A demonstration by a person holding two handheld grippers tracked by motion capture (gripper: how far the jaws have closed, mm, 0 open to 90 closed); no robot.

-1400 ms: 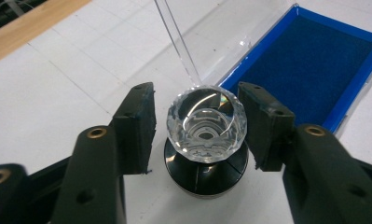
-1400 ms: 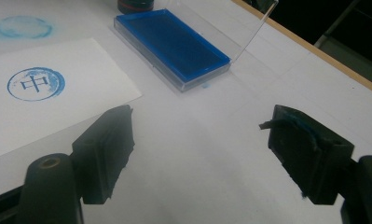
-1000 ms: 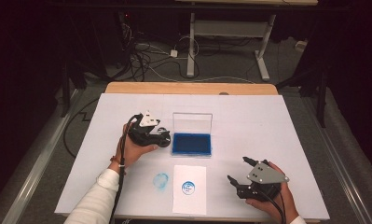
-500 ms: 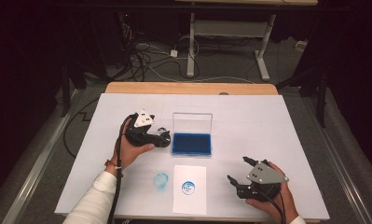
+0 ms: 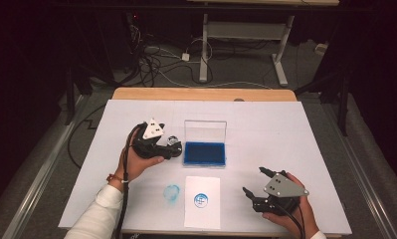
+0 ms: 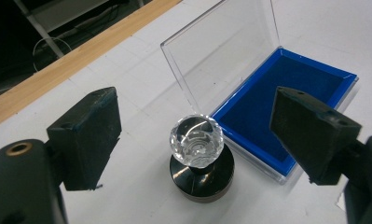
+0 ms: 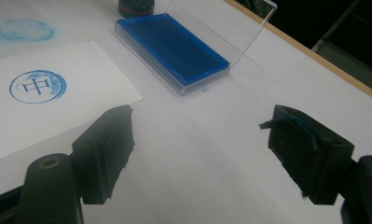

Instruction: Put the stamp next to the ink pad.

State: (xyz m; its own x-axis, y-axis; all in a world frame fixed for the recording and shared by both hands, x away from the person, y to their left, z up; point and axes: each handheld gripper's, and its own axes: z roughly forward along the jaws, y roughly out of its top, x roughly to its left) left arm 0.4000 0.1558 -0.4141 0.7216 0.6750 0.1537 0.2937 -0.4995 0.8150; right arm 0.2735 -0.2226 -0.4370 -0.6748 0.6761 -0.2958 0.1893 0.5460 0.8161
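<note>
The left gripper (image 5: 170,147) sits left of the bench's middle, its jaws just sprung wide and released, with the stamp (image 6: 201,161) standing upright on the bench between them, touched by neither pad. The stamp, a faceted clear knob on a black round base, stands just beside the left end of the ink pad (image 5: 204,153), whose clear lid (image 5: 204,130) stands open toward the far edge. This looks like the setting-down step after stamping, so the thing to do well is the withdrawal: judged from the wide gap on both sides, the gripper should back straight away along its own line, without swinging, so that neither pad clips the knob and tips the stamp against the ink pad's wall. Nearer the front edge lie a blue smudge (image 5: 172,192) on the bare bench and, just right of it, the paper (image 5: 202,201) with a round blue print (image 5: 201,200) on it; the sleeve and cable should stay off both, as the ink may be wet. The right gripper (image 5: 253,181) rests near the front right corner, jaws apart and empty, well clear of the paper.
</note>
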